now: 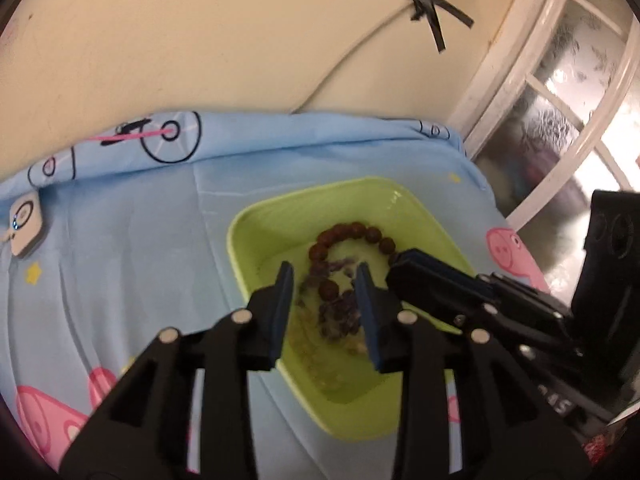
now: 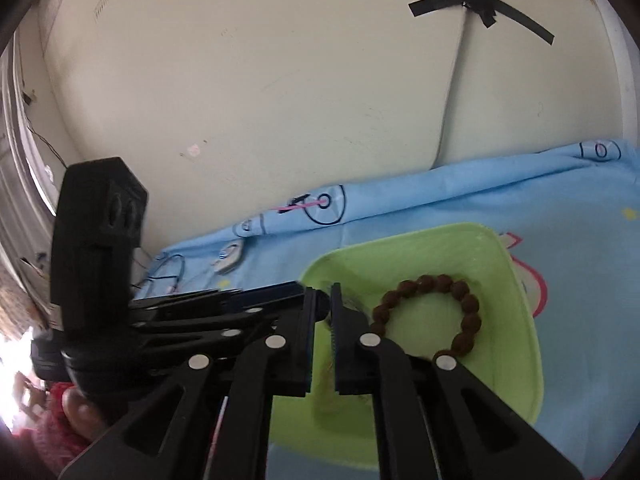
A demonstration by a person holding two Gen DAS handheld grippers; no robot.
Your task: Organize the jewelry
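Where the green tray [image 1: 256, 224] sits, brown bead bracelet [image 1: 352, 236] lying flat, arching away

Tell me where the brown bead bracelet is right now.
The brown bead bracelet lies inside the green tray on the blue cartoon-print cloth. In the left wrist view it curls just beyond the left tongs.

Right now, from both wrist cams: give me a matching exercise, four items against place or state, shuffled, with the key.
Items:
1. brown round-bead bracelet
2. light green plastic tray
3. black tape cross
4. left gripper

Place or state:
A. stuck on the cream wall
B. jaws apart over the tray
C. lying inside the tray
D. resting on the blue cartoon-print cloth

Pairs: 1-C, 2-D, 3-A, 4-B
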